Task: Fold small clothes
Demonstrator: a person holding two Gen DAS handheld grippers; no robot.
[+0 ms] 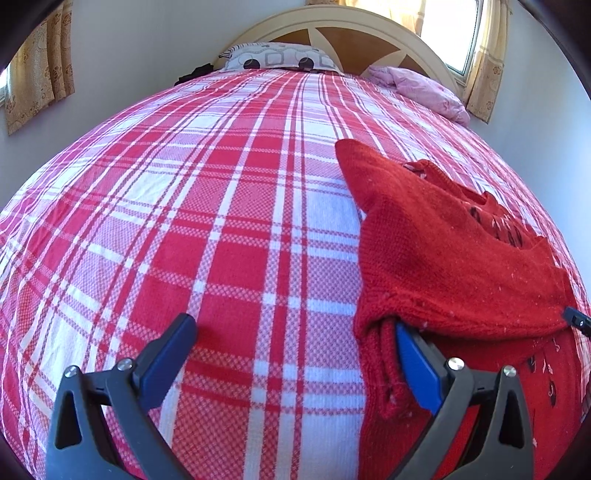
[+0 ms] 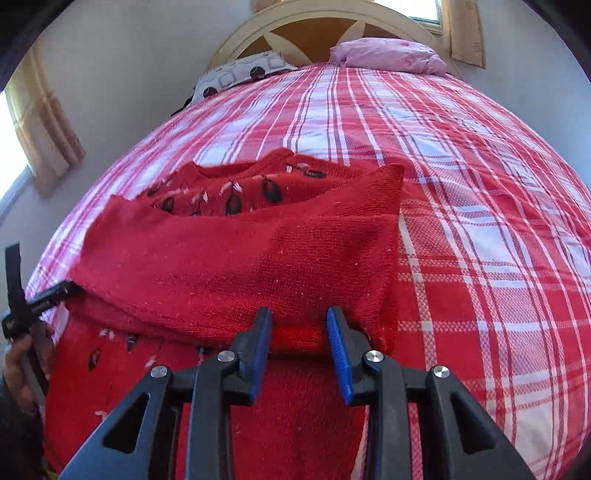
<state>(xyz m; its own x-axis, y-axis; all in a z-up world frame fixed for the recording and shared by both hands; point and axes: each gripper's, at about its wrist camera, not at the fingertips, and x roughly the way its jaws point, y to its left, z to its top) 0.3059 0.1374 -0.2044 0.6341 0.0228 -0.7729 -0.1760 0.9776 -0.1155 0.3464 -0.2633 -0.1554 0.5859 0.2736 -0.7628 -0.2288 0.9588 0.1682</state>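
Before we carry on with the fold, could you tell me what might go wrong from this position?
1. The left gripper is wide open, with only one finger tucked under the red sweater's folded edge; that side could slip out and the fold spring back.
2. The right gripper straddles the thick fold without visibly pinching it, so lifting now may leave the sweater behind.
3. The knit may drag the plaid bedsheet into wrinkles.

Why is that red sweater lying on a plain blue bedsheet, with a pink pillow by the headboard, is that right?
Not quite: the sheet is red-and-white plaid, not plain blue, as the right wrist view shows. The red sweater does lie on it, and the pink pillow sits by the headboard.
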